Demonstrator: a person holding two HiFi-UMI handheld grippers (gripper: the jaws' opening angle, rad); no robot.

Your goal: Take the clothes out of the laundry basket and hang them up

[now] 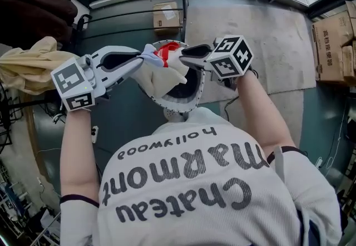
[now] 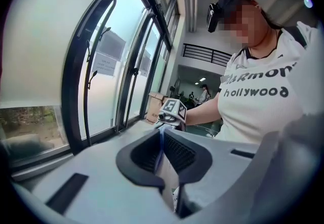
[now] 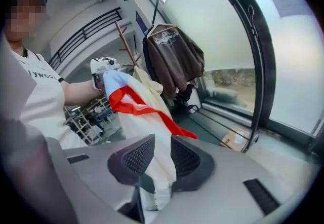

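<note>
Cream garment (image 1: 160,77) with red and pale-blue trim is held up above the laundry basket (image 1: 193,100), strung between both grippers. Left gripper (image 1: 143,57): fingers almost together, pinching a thin edge of the cloth. Right gripper (image 1: 183,55): fingers narrow, cream fabric clamped between them, with the rest draping across toward the other hand. The two-point hold near one edge looks meant to spread the piece and find its shape before hanging. For now it is bunched, not opened out. A brown top (image 3: 173,57) hangs by the window. A beige cloth (image 1: 28,67) sits at left, apparently draped over something. Judgement: this item is lifted out but not yet hung. No free hanger is visible.
</note>
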